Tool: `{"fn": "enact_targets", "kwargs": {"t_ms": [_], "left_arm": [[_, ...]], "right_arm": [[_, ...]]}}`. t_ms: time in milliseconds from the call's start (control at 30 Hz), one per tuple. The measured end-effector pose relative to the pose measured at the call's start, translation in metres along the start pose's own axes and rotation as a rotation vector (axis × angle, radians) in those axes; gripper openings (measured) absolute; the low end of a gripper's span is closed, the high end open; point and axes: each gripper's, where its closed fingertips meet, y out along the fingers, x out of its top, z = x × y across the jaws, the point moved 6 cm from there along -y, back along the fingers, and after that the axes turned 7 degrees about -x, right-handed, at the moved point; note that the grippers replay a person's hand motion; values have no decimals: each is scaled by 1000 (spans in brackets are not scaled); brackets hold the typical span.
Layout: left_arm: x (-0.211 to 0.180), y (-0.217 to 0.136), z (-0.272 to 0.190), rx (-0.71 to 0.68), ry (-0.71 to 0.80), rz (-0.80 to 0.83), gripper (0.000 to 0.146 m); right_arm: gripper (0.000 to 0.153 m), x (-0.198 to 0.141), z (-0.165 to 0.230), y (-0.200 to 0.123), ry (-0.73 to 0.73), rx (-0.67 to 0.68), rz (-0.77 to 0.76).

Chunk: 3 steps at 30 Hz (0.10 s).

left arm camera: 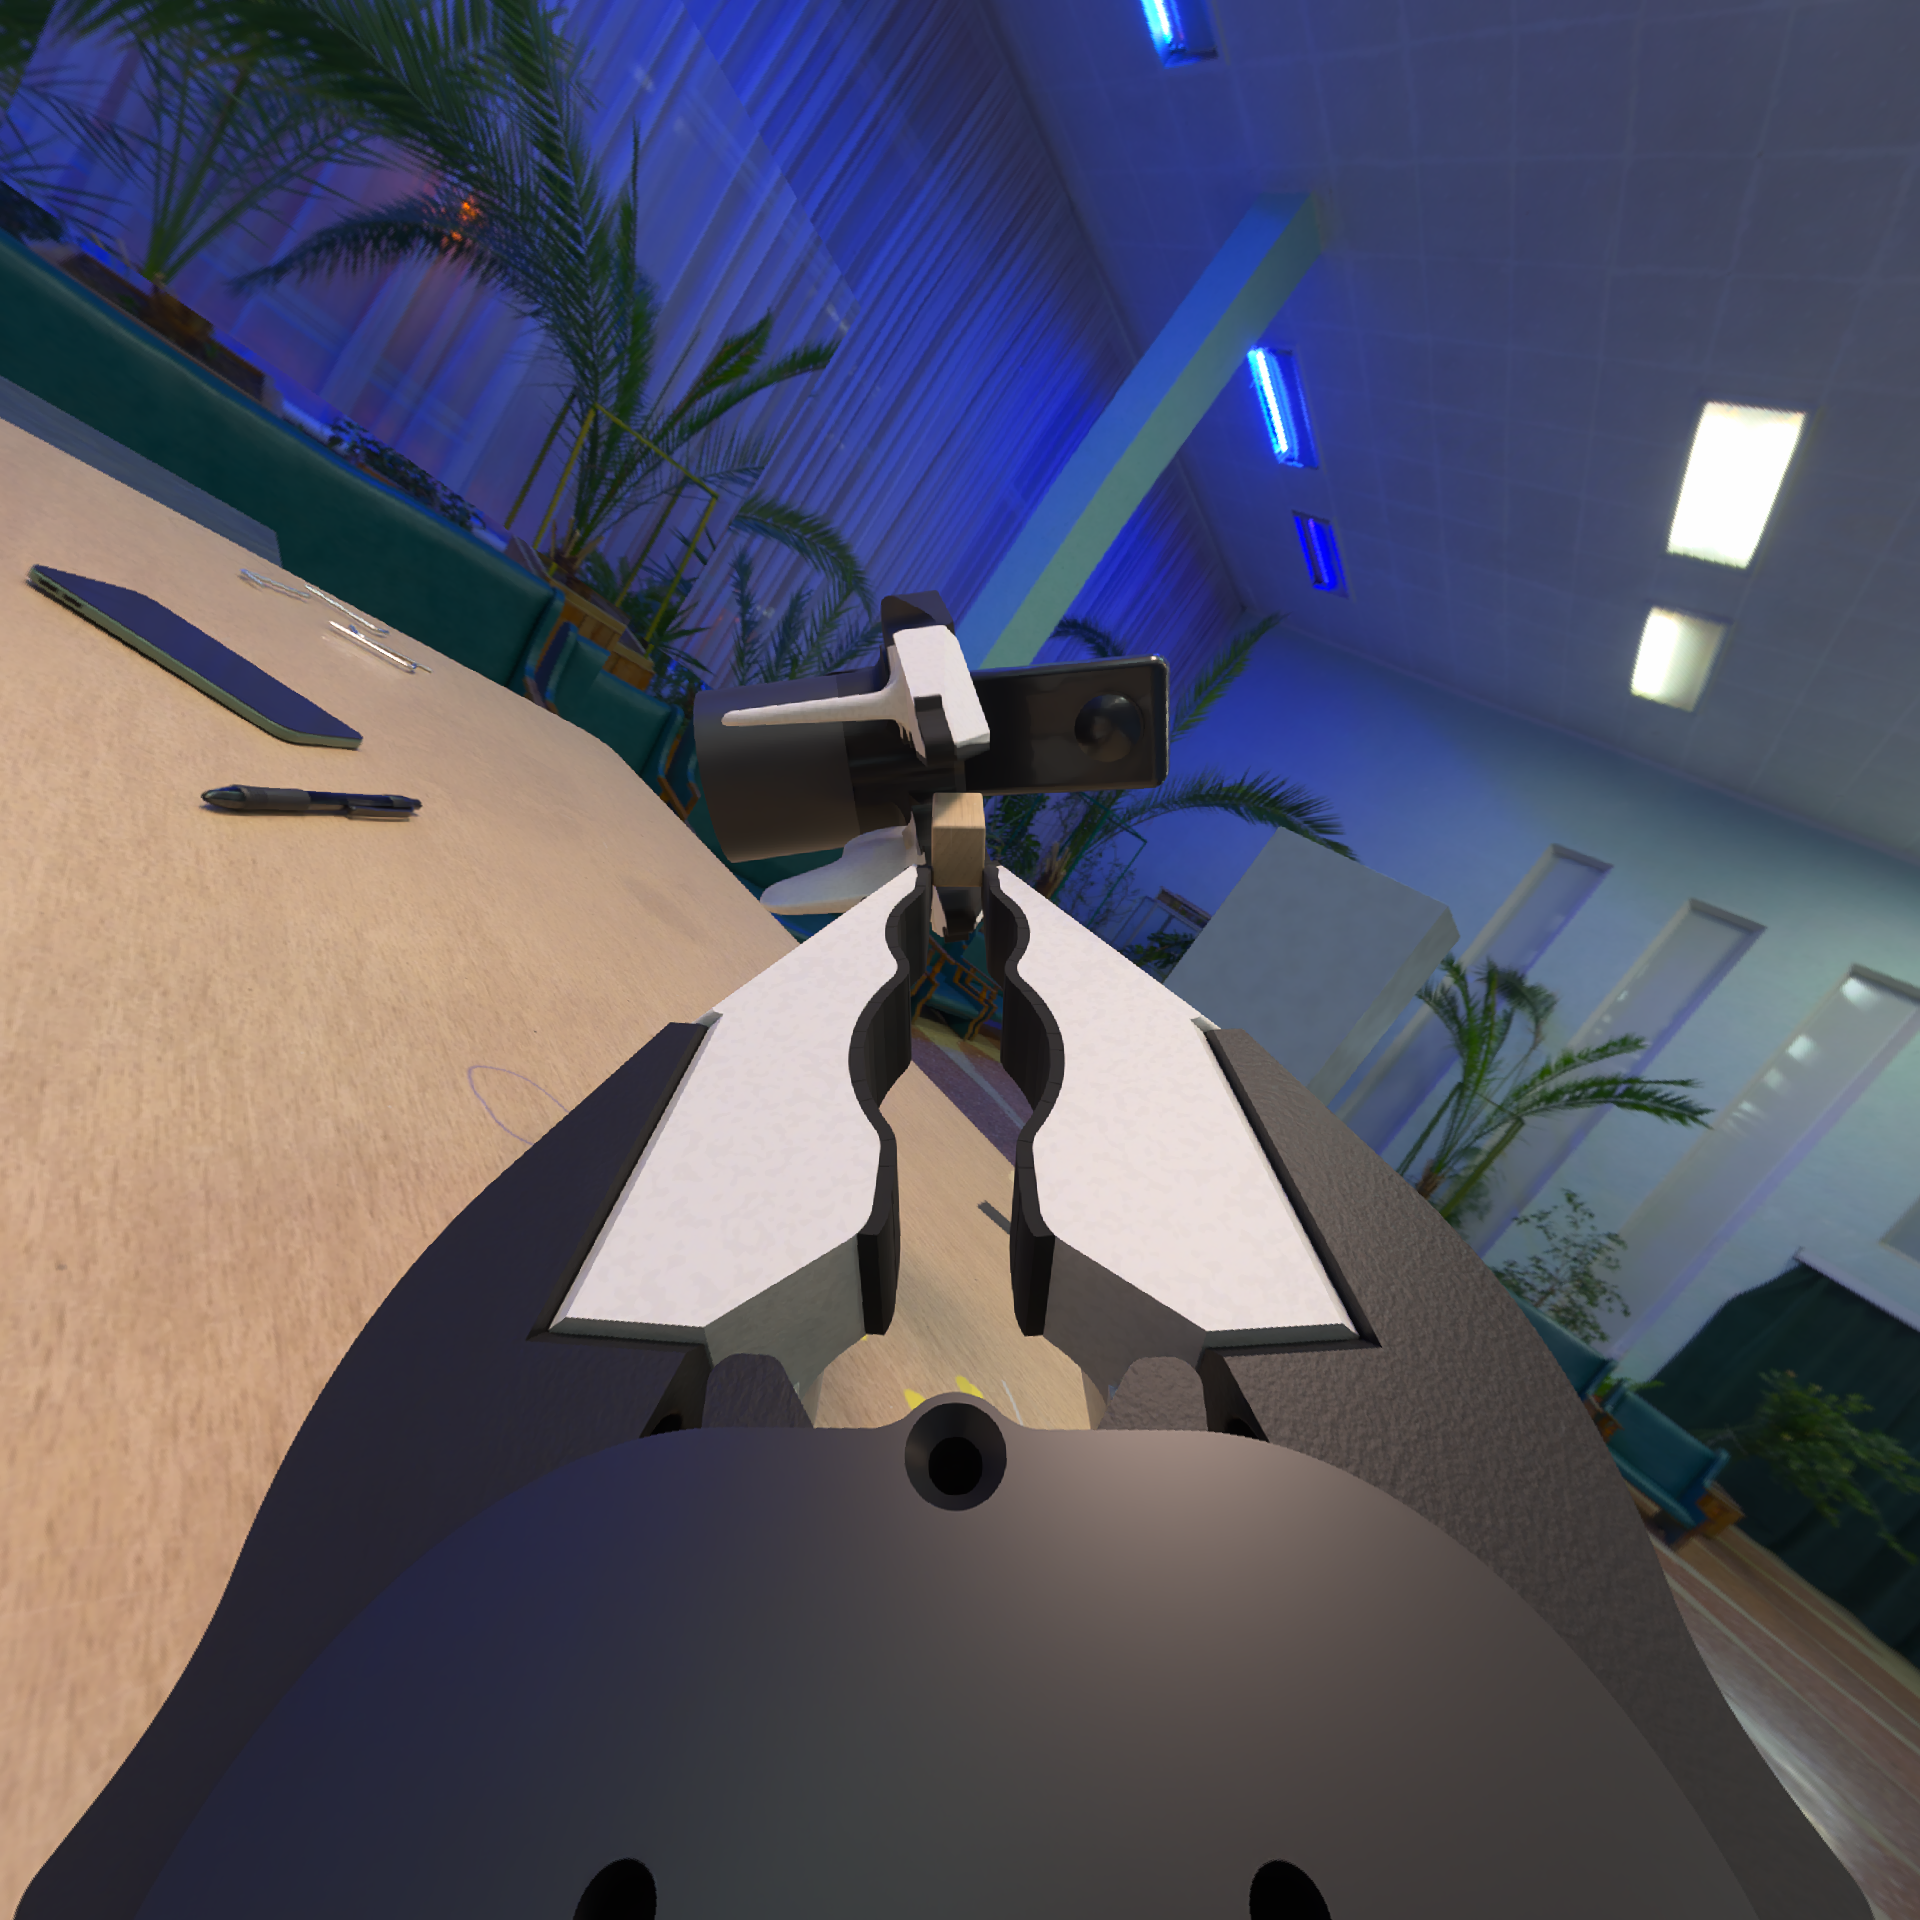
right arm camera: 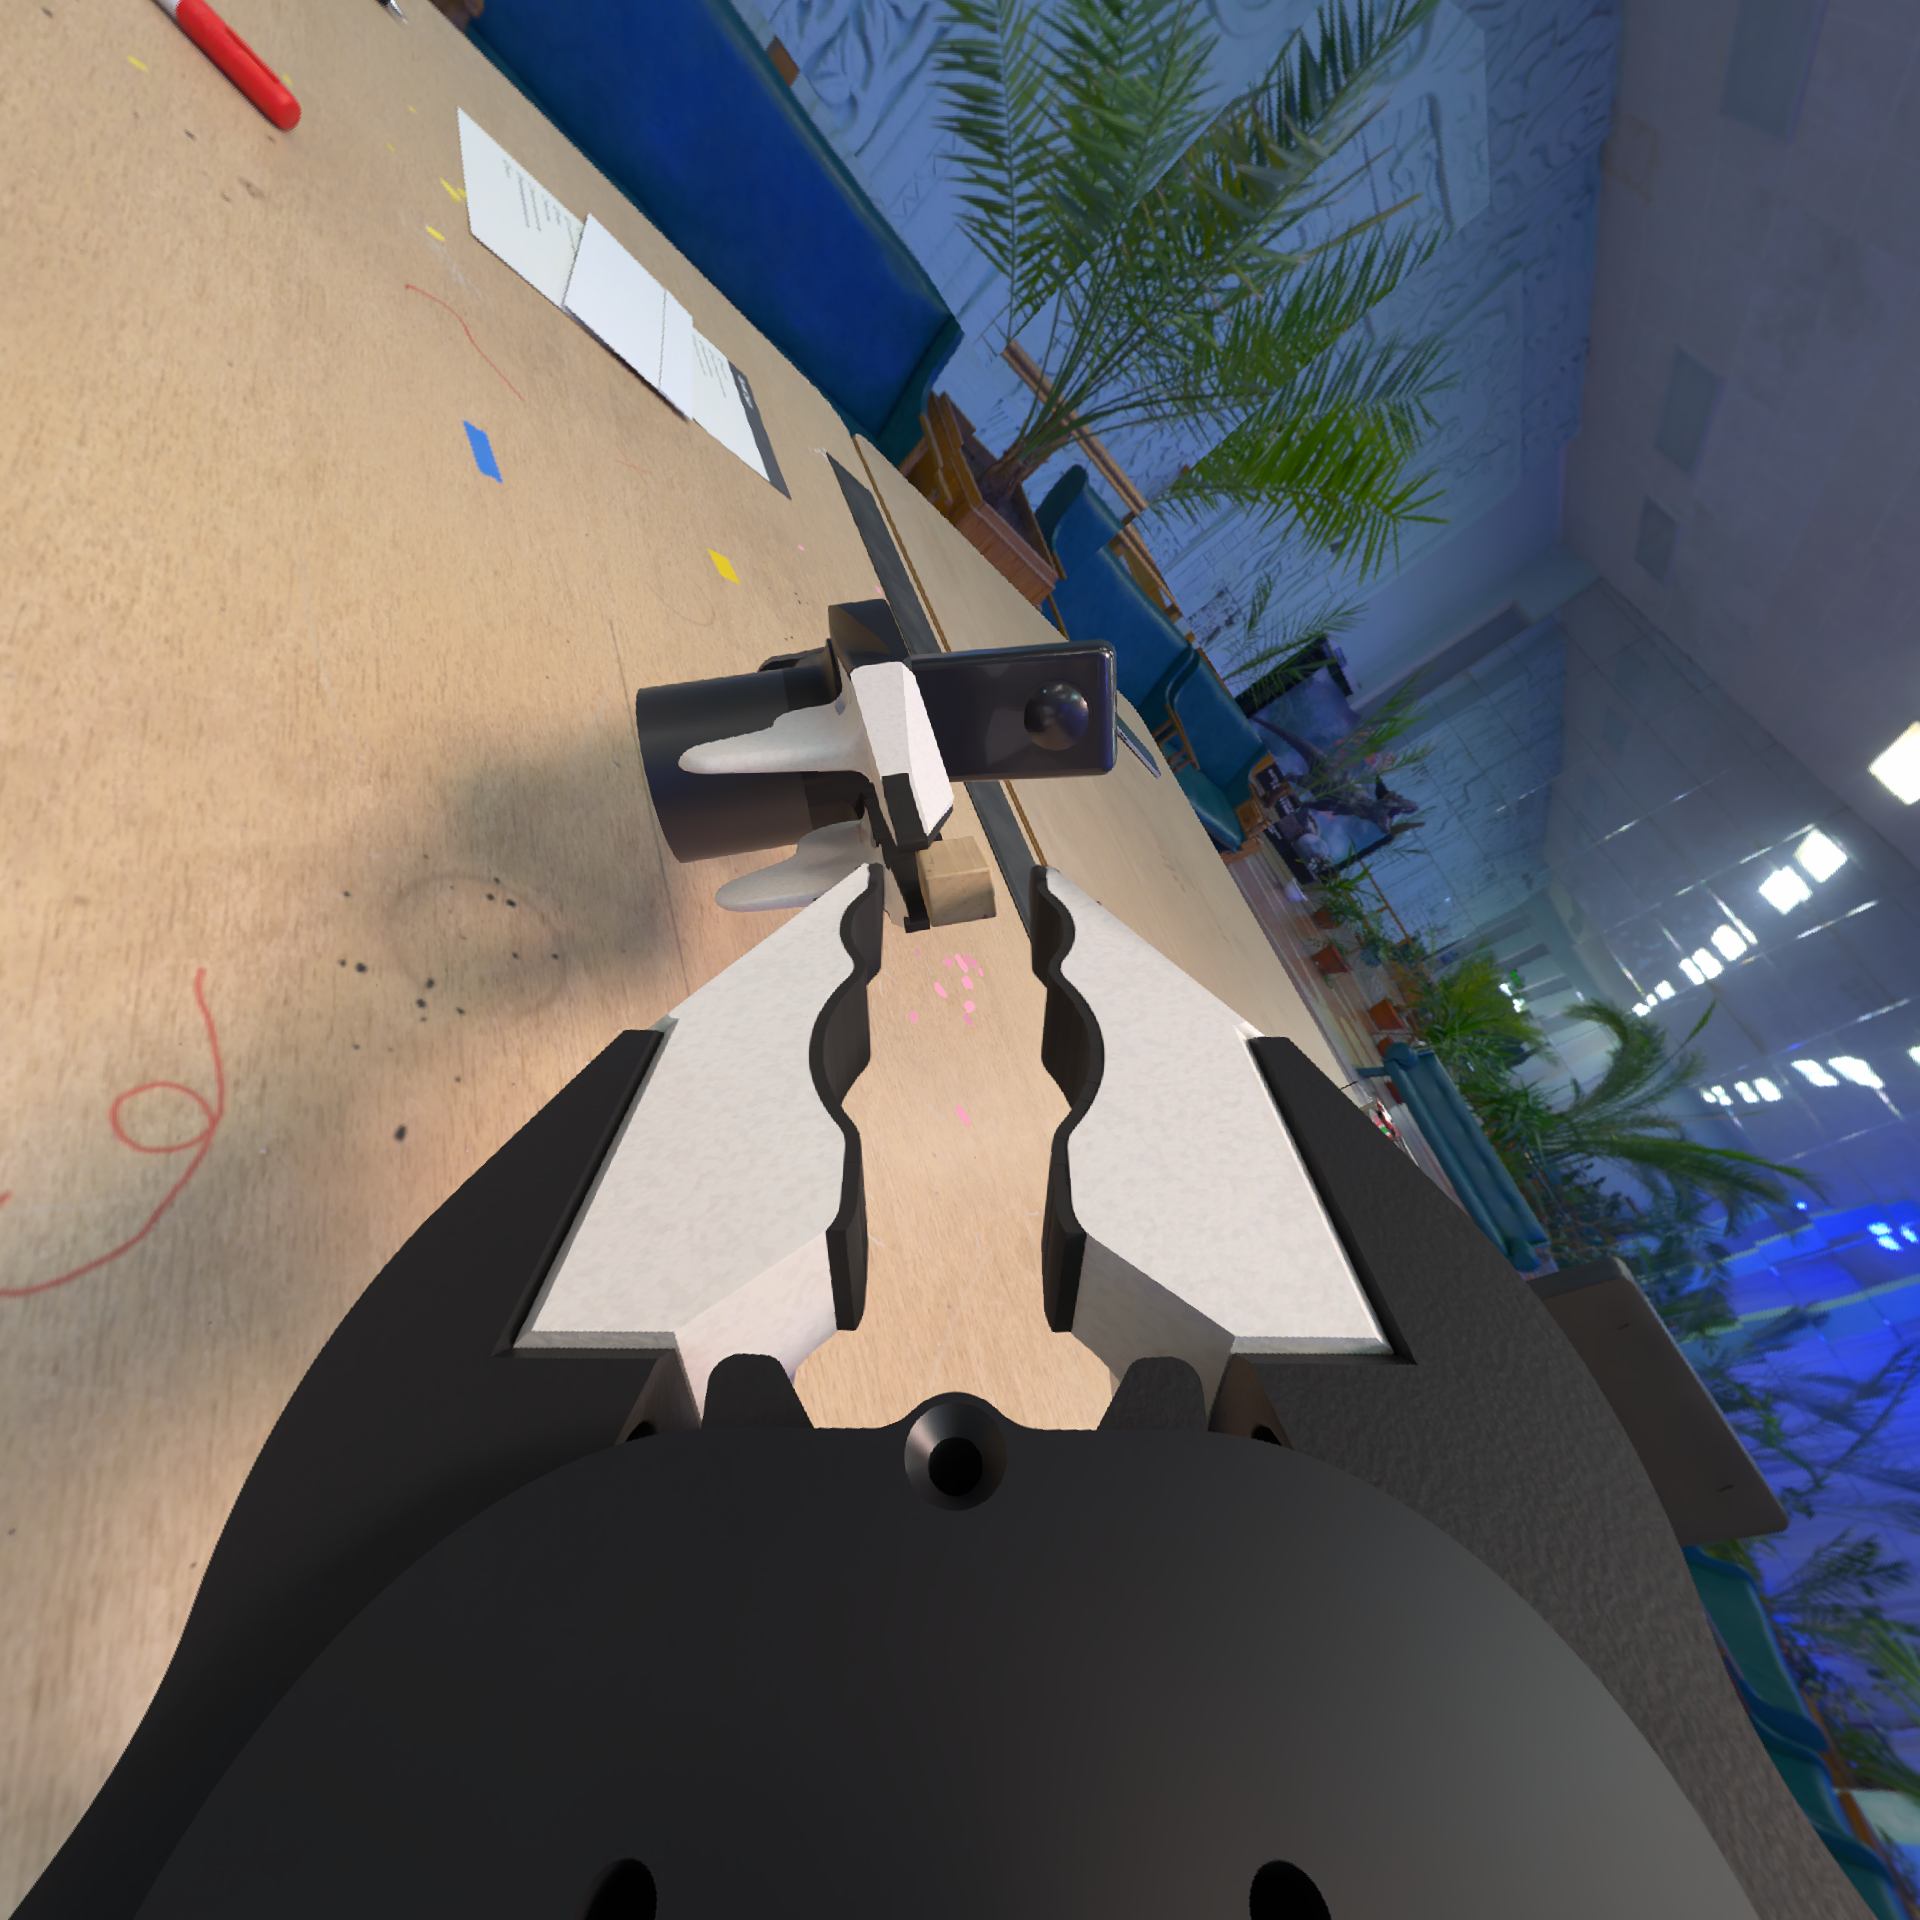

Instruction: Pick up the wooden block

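The wooden block [left arm camera: 956,836] is a small pale cube held at the tips of my left gripper [left arm camera: 956,881], whose narrow jaws are shut on it. In the right wrist view the block [right arm camera: 958,883] sits between the tips of my right gripper [right arm camera: 954,878]. The right jaws are open wider than the block. One finger of the left gripper [right arm camera: 906,868] presses the block's left side, and its other finger is hidden behind the block. The two grippers face each other, with the right gripper's body [left arm camera: 790,769] just beyond the block. I cannot tell whether the block touches the table [right arm camera: 312,623].
A dark phone [left arm camera: 197,655], a black pen [left arm camera: 312,800] and small clear clips [left arm camera: 343,623] lie on the table to the left. A red marker [right arm camera: 234,68] and white papers [right arm camera: 613,281] lie farther off. A dark seam [right arm camera: 894,561] runs near the table edge.
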Motion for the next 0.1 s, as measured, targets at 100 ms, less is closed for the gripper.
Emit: {"fn": "enact_targets", "kwargs": {"t_ms": [100], "left_arm": [[-2,-1,2,-8,-17,-1,9]], "right_arm": [[24,0,2,-1,-22,13,9]]}}
